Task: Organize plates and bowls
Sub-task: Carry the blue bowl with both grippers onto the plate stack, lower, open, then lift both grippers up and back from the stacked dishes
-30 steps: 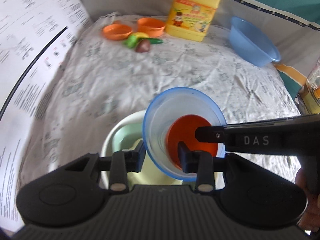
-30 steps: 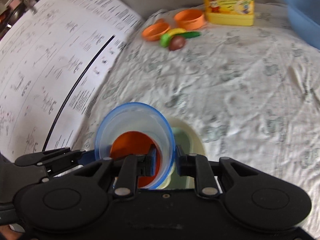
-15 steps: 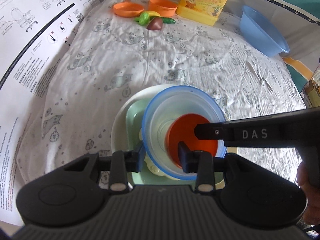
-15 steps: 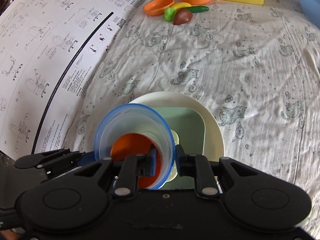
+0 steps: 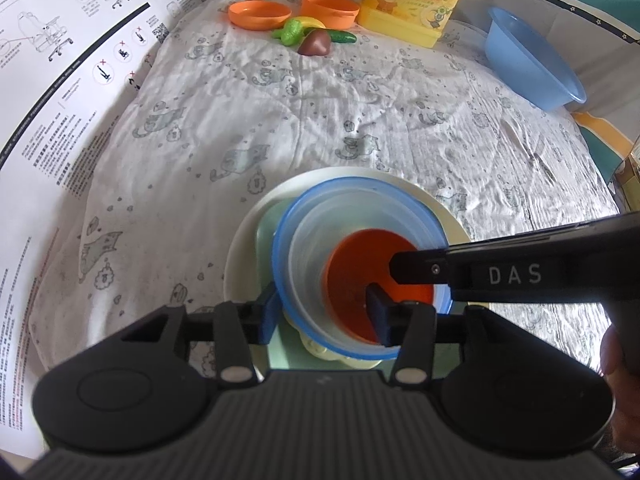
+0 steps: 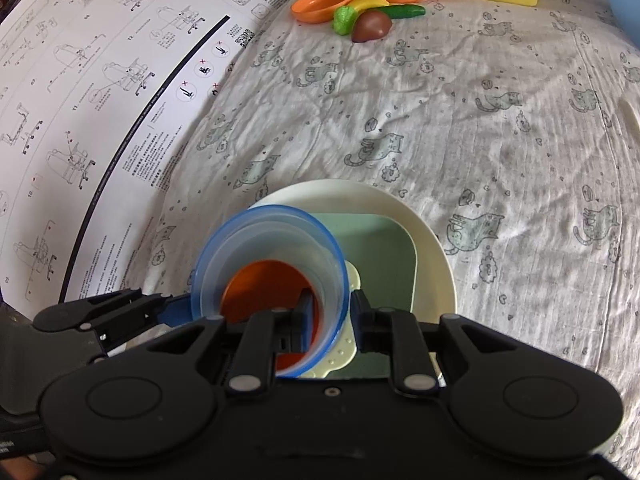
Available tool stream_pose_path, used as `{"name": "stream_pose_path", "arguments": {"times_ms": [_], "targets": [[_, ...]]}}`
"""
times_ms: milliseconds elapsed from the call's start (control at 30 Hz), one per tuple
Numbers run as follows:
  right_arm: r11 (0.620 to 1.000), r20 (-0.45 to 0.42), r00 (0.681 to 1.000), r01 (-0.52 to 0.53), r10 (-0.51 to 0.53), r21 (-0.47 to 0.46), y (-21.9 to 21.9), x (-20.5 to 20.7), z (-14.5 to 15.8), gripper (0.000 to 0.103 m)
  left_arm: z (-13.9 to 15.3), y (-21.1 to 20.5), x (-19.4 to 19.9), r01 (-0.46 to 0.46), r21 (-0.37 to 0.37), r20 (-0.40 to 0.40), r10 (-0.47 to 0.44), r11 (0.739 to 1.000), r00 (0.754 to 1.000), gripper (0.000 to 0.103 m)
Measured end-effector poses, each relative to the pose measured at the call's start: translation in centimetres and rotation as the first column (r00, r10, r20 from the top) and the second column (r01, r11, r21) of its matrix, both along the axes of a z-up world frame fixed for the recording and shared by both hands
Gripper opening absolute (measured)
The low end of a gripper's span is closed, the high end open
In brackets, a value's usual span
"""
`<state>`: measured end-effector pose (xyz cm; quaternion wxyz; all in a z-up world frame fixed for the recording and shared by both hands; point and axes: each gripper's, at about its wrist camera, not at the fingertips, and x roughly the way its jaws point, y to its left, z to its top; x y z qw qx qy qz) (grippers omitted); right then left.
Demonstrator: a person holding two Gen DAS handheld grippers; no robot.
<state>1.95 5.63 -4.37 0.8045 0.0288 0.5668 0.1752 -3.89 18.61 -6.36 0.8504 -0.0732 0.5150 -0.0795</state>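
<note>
Lowered onto the plates (image 5: 248, 248), the bowl (image 5: 320, 216) hides them; left gripper (image 5: 322, 314) just loosened, right gripper (image 6: 330, 314) clamps its rim.

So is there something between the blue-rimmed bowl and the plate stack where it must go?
Nothing visible. The blue-rimmed bowl hangs tilted right over the green square plate on the cream round plate; only a small pale dish already lies there.

Bowl (image 5: 360, 240) w/ smaller bowl (image 5: 360, 280) inside sits on stacked plates (image 6: 432, 240); toy veg (image 5: 316, 40) far behind.
</note>
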Motion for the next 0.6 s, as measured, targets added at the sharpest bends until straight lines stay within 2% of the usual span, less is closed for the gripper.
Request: {"name": "stream_pose_path", "arguments": {"times_ms": [200, 267, 333, 400, 433, 467, 533, 600], "targets": [[1.0, 0.014, 1.0, 0.005, -0.005, 0.003, -0.2, -0.2, 0.4, 0.022, 0.2, -0.1, -0.2, -0.002, 0.005, 0.008, 0.002, 1.0, 1.0, 0.05], [1.0, 0.031, 0.999, 0.01, -0.01, 0.005, -0.5, -0.4, 0.9, 0.025, 0.6, -0.1, -0.4, -0.004, 0.014, 0.028, 0.004, 1.0, 1.0, 0.056], [1.0, 0.061, 0.998, 0.016, -0.016, 0.009, -0.9, -0.7, 1.7, 0.029, 1.4, -0.1, -0.8, -0.01, 0.03, 0.063, 0.008, 1.0, 0.998, 0.068], [1.0, 0.094, 0.995, 0.018, -0.019, 0.018, -1.4, -1.1, 2.7, 0.04, 2.5, 0.0, -1.4, -0.022, 0.05, 0.117, 0.016, 0.999, 0.993, 0.091], [0.999, 0.114, 0.993, 0.022, -0.025, 0.025, -1.8, -1.4, 3.3, 0.059, 3.1, 0.0, -1.9, -0.029, 0.061, 0.152, 0.02, 0.998, 0.988, 0.1], [0.999, 0.138, 0.99, 0.031, -0.035, 0.033, -2.3, -1.6, 3.9, 0.082, 3.7, 0.1, -2.3, -0.037, 0.071, 0.189, 0.023, 0.997, 0.982, 0.103], [0.998, 0.198, 0.979, 0.042, -0.052, 0.054, -3.4, -2.4, 5.3, 0.1, 4.9, 0.3, -3.2, -0.047, 0.088, 0.251, 0.024, 0.995, 0.968, 0.103], [0.997, 0.244, 0.968, 0.043, -0.06, 0.071, -4.7, -3.2, 6.6, 0.103, 5.9, 0.7, -4.0, -0.051, 0.088, 0.292, 0.023, 0.995, 0.956, 0.103]]}}
